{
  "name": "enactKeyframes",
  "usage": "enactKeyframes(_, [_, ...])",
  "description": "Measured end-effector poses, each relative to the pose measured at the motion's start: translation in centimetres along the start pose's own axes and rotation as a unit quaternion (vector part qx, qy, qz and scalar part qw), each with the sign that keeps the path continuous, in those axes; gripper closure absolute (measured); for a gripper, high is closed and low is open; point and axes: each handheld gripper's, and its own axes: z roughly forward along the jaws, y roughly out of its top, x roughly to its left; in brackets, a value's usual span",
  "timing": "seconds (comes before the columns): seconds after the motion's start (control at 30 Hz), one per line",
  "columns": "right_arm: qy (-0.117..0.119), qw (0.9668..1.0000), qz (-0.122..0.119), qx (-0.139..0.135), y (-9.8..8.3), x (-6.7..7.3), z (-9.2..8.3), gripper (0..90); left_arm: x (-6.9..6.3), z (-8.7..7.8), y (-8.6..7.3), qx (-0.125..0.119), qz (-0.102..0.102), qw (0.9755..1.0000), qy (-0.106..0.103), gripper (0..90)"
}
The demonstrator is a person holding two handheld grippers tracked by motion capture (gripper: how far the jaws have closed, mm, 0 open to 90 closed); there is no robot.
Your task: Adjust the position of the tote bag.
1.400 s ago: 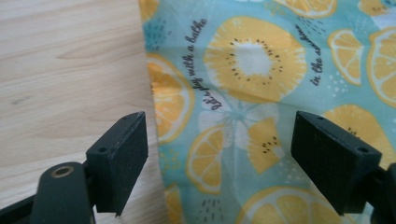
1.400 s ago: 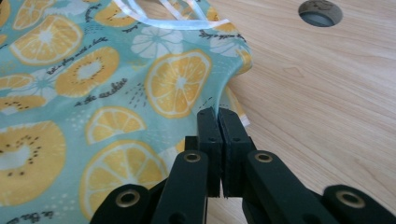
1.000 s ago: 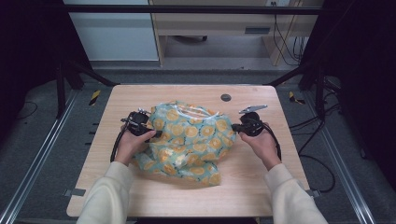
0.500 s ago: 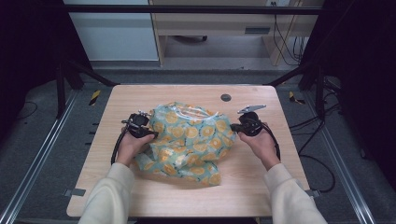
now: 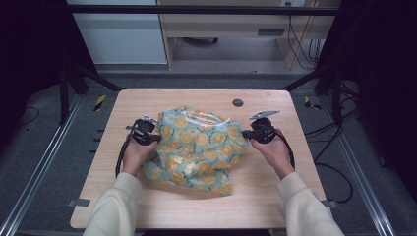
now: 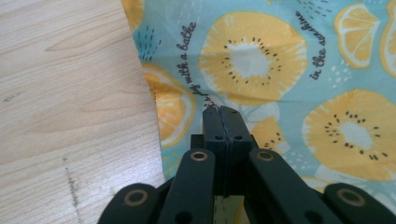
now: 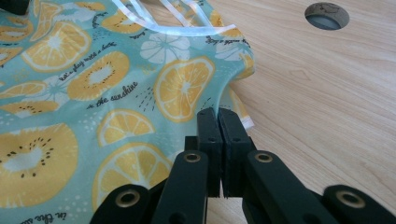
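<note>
Item one, the wooden table [image 5: 275,196], pale and bare around the work, with a small round port [image 5: 238,103] near its far edge. Item two, the cloth [image 5: 199,147], turquoise with orange and kiwi slices, lying rumpled at the table's middle between our two hands, a white ribbon [image 7: 177,29] looped at its far side. Item three, the left gripper [image 6: 222,114], whose jaws have just been closing and now stand pressed together on the cloth's left edge, a thin fold of fabric between them. Item four, the right gripper [image 7: 218,116], jaws likewise together at the cloth's right edge (whether fabric is truly caught there we cannot tell, though the hem lies just under the tips). Handling note: we judge the step to be taking both edges for a lift or spread, so we check each pinch bites past the hem, then raise both hands evenly and draw outward gently, lest the thin fabric slip.
</note>
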Motion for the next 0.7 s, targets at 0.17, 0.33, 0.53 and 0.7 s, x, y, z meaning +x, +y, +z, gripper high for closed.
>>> enactKeyframes(0.17, [0.004,1.0,0.005,-0.004,-0.3,-0.2,-0.4,89.0,0.0,-0.2,-0.3,0.002,0.006,1.0,0.003,90.0])
enactKeyframes(0.33, [0.031,0.9991,0.009,-0.028,-0.4,0.8,-1.7,89.1,-0.3,-1.3,-0.5,-0.013,0.013,0.9998,0.007,90.0])
enactKeyframes(0.53, [0.095,0.9925,-0.011,-0.075,0.3,4.6,-4.1,89.2,-0.6,-3.9,-0.2,-0.033,0.023,0.9991,0.013,89.7])
enactKeyframes(0.7, [0.131,0.9865,-0.03,-0.094,0.5,7.2,-5.4,89.2,-0.6,-5.3,-0.1,-0.049,0.024,0.9985,0.013,83.9])
